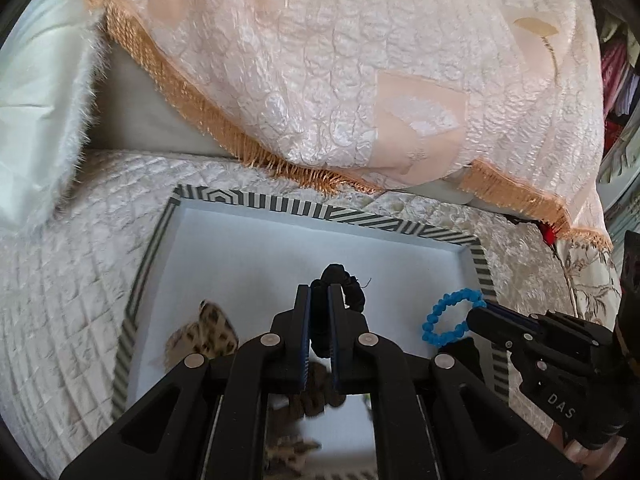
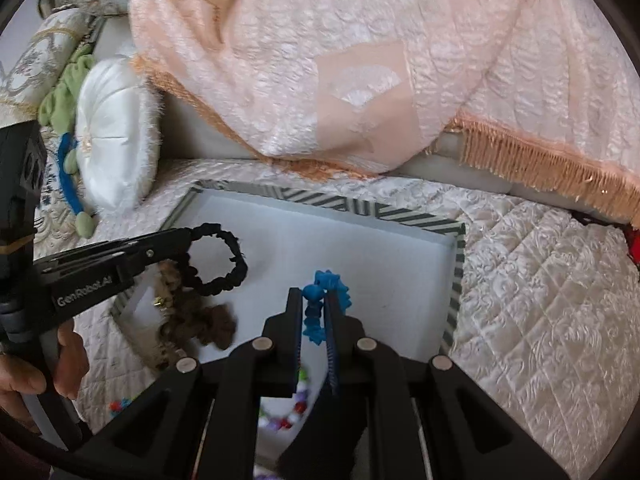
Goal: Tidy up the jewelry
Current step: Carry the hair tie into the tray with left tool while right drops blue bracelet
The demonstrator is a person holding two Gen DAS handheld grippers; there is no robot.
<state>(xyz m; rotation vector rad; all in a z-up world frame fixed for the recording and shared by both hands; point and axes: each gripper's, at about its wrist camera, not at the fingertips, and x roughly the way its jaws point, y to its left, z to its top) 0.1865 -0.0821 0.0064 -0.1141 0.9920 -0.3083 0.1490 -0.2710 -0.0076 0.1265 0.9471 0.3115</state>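
Observation:
A shallow tray (image 1: pixel 280 204) with a white floor and a black-and-white striped rim (image 2: pixel 400 216) lies on the bed. My left gripper (image 1: pixel 319 292) is shut on a black scrunchie (image 1: pixel 344 280) and holds it above the tray; it also shows in the right wrist view (image 2: pixel 188 236) with the scrunchie (image 2: pixel 224 236) hanging as a ring. My right gripper (image 2: pixel 314 294) is shut on a blue beaded bracelet (image 2: pixel 330 282); in the left wrist view (image 1: pixel 476 314) the bracelet (image 1: pixel 440 316) hangs over the tray's right side.
A leopard-print scrunchie (image 1: pixel 208 332) and brown scrunchies (image 2: pixel 200 320) lie in the tray's left part. A multicoloured bead string (image 2: pixel 288 416) lies under my right gripper. A peach fringed cover (image 1: pixel 360 80) lies behind the tray; a white round cushion (image 2: pixel 116 132) is at left.

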